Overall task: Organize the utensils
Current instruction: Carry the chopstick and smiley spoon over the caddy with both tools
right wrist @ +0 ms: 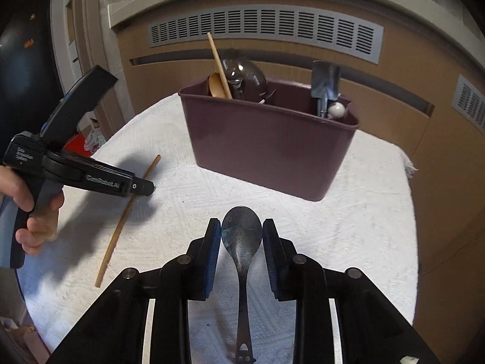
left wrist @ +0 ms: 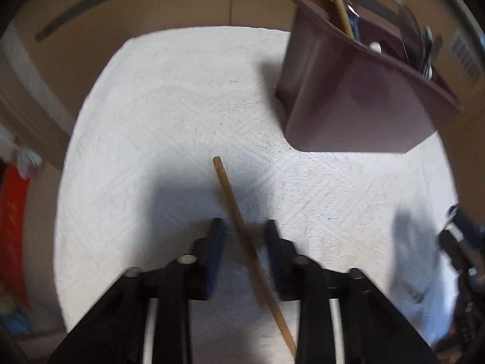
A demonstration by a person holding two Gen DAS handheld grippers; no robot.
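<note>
Right wrist view: left tongs (right wrist: 145, 188) angle down over a wooden chopstick (right wrist: 127, 223) left of the maroon caddy (right wrist: 272, 151), slightly spread. Right tongs (right wrist: 241, 236) straddle a metal spoon (right wrist: 241, 239), pads apart; left wrist view blurs.

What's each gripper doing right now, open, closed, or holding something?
Left gripper: open, astride the wooden chopstick on the cloth, not gripping it.
Right gripper: open, the metal spoon between its fingers, unpressed.
</note>
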